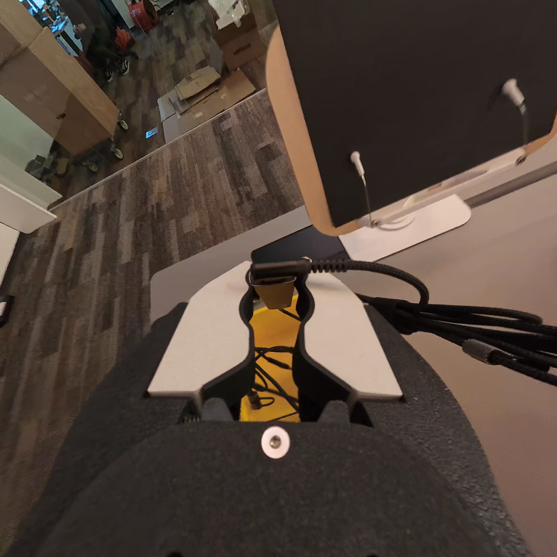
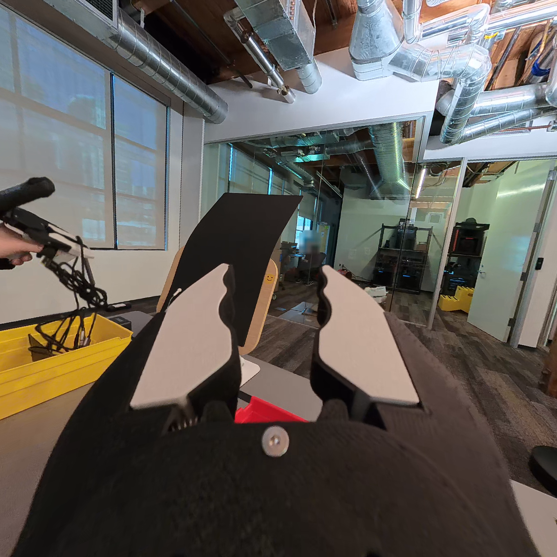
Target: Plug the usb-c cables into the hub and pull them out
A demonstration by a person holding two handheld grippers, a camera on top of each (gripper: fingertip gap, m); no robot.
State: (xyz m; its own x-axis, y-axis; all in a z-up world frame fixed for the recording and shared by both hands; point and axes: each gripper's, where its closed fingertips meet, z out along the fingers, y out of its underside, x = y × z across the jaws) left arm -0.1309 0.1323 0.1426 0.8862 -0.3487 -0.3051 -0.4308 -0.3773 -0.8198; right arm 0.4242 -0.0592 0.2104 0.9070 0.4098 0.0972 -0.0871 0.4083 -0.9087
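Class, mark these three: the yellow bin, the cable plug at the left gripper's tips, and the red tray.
yellow bin [image 2: 60, 370], right wrist view, front wall.
cable plug [image 1: 277, 269], left wrist view, black housing.
red tray [image 2: 265, 411], right wrist view, visible rim.

- The right tongs [image 2: 275, 289] stand parted in open air above the worktop [image 2: 33, 428], nothing between their fingers.
- Straight ahead, an upright black board [image 2: 241, 238] with a tan rim blocks the way forward.
- On the left, a yellow bin [image 2: 99, 337] full of cables takes up the worktop edge.
- A black cable bundle [image 2: 75, 280] hangs from the left tongs [image 1: 272, 281] into that bin, barring passage there.
- The board's white foot [image 1: 422, 229] lies on the worktop beyond.
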